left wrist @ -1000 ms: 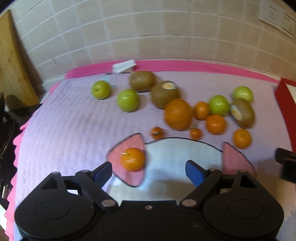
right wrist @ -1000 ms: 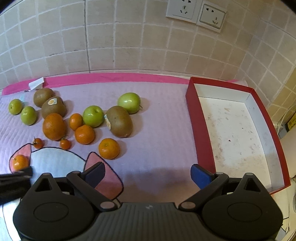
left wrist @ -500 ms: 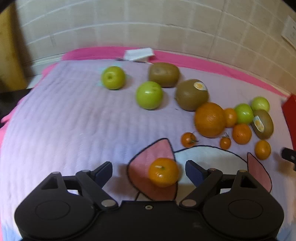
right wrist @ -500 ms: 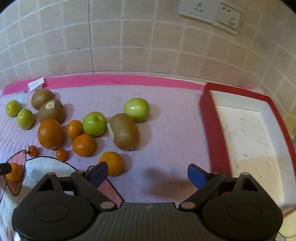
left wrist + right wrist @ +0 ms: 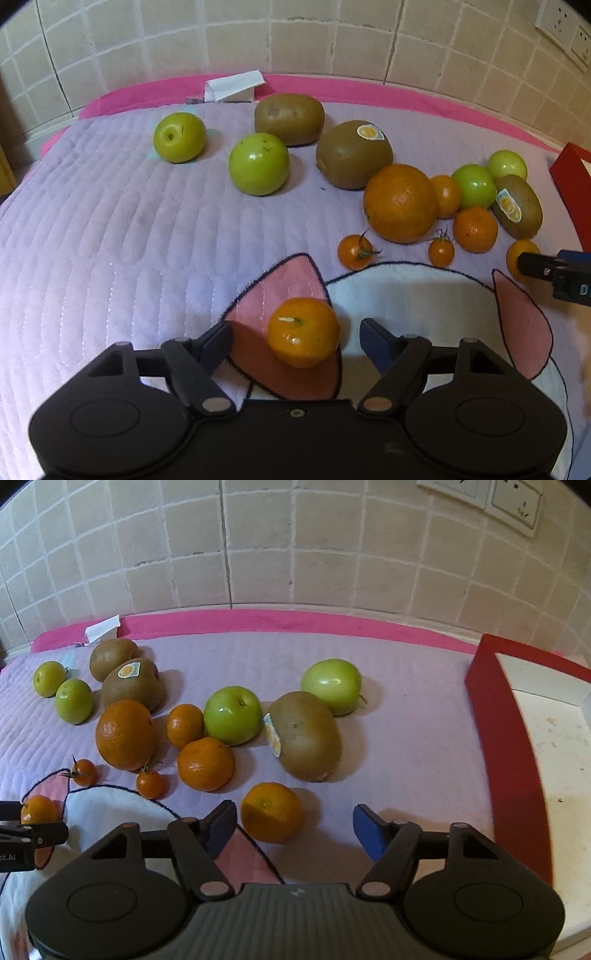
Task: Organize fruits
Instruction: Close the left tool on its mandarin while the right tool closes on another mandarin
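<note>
My left gripper (image 5: pixel 297 339) is open, its fingers either side of a small mandarin (image 5: pixel 303 332) lying on the pink ear of the mat's cat picture. My right gripper (image 5: pixel 293 825) is open around another mandarin (image 5: pixel 271 812), which lies nearer the left finger. Beyond them lie a big orange (image 5: pixel 125 734), two more mandarins (image 5: pixel 205 763), two cherry tomatoes (image 5: pixel 149 783), green apples (image 5: pixel 232 720) and kiwis (image 5: pixel 304 734). The red tray (image 5: pixel 513 760) with a white floor stands at the right. The right gripper's finger shows in the left wrist view (image 5: pixel 554 273).
The lilac quilted mat (image 5: pixel 110 236) has a pink border by the tiled wall (image 5: pixel 295 554). A folded white paper (image 5: pixel 232 86) lies at the mat's back edge. Wall sockets (image 5: pixel 513 498) sit above the tray.
Both grippers have moved forward and down. The left now has its mandarin between its fingers; the right has swung left from the tray and closed in on its mandarin.
</note>
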